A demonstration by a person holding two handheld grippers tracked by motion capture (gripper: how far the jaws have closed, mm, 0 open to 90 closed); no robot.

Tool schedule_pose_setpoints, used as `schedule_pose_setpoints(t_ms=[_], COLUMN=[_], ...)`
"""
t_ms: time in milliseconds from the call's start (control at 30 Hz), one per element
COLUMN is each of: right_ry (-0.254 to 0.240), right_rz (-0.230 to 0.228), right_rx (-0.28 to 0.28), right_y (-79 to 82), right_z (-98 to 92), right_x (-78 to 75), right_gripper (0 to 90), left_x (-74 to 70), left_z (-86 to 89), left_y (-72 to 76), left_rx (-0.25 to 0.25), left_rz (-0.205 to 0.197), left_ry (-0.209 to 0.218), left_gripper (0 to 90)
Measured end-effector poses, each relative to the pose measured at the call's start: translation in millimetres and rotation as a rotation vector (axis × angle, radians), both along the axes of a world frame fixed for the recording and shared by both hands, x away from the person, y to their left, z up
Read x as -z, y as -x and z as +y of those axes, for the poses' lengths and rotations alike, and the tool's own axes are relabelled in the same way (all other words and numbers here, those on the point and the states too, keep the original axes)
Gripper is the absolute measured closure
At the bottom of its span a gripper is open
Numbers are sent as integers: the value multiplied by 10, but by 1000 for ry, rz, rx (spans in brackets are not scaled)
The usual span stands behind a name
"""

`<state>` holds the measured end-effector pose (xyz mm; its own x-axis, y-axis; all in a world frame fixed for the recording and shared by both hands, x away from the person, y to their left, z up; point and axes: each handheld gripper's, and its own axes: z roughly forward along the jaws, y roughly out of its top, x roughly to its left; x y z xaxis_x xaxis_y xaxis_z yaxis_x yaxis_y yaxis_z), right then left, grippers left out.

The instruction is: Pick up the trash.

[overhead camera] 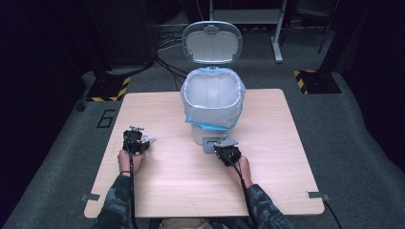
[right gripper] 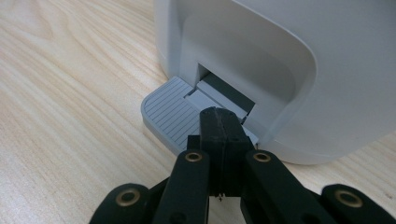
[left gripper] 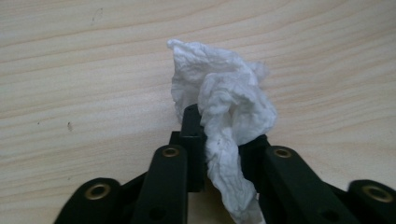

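1. Tissue (left gripper: pixel 224 107), crumpled and white, was pinched between the jaws of the left gripper (overhead camera: pixel 135 141), low over the bench (overhead camera: pixel 167 191) and well left of the bin (overhead camera: pixel 212 102).
2. Bin stood at mid-bench with its lid (overhead camera: pixel 212 42) raised and a pale blue liner (overhead camera: pixel 210 125) folded over the rim.
3. Right gripper (right gripper: pixel 223 133) had its jaws closed on nothing, tips pressing the grey pedal (right gripper: pixel 168 114) at the bin's foot.
4. Judging from this, the step in hand was holding the lid open while the tissue was picked up.
5. Next move would call for carrying the tissue over the bin's mouth and parting the jaws, with the pedal kept down.
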<state>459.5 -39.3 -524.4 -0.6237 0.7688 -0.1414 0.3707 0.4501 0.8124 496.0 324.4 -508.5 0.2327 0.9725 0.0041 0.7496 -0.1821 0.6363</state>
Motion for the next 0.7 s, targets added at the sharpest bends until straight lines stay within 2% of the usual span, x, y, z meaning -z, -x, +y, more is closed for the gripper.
schedule_pose_setpoints(t_ms=[33,233,700], right_ry=[-20,-14,-15], right_rz=[9,6,9], right_rx=[5,-6,-3], right_y=[2,-15,-15], right_z=[2,-30,-30], right_x=[-1,2,2], right_gripper=[900,900,900], left_x=[6,8,-199], left_z=[10,51,-22], left_y=[4,27,140], left_rx=[7,16,65], left_rz=[-5,-17,-58], left_ry=[5,42,38], left_gripper=[811,838,839])
